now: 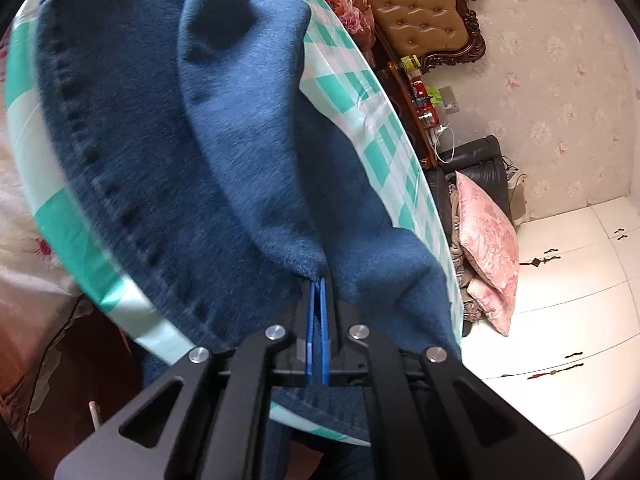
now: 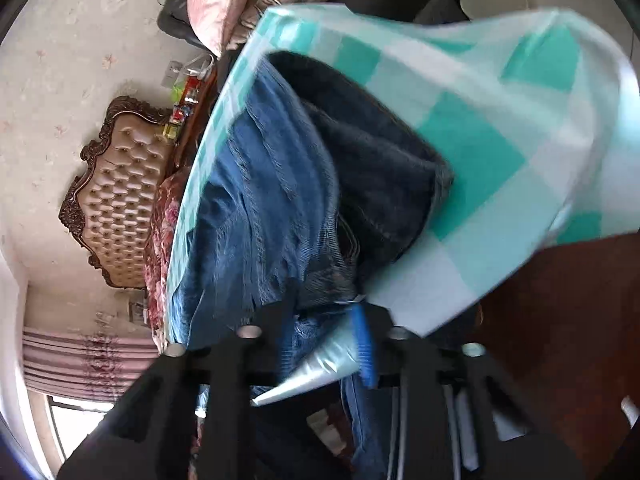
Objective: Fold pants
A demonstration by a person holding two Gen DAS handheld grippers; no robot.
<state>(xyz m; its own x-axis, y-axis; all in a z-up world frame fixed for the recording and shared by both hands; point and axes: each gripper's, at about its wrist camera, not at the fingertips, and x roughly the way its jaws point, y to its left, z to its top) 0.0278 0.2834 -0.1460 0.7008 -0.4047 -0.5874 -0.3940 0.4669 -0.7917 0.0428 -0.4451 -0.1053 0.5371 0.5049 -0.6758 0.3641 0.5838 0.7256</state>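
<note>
The left gripper (image 1: 318,282) is clenched on the jeans (image 1: 240,152); the right gripper (image 2: 324,320) pinches denim plus checked tablecloth (image 2: 480,140) at 6 o'clock: release the cloth first.

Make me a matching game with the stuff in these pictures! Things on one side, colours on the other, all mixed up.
Things:
1. jeans
2. tablecloth
3. headboard
4. pillow

Colours:
A. pink with flowers
B. teal and white checks
C. tan with buttons
D. blue

Pairs: 1-D, 2-B, 3-C, 4-A
</note>
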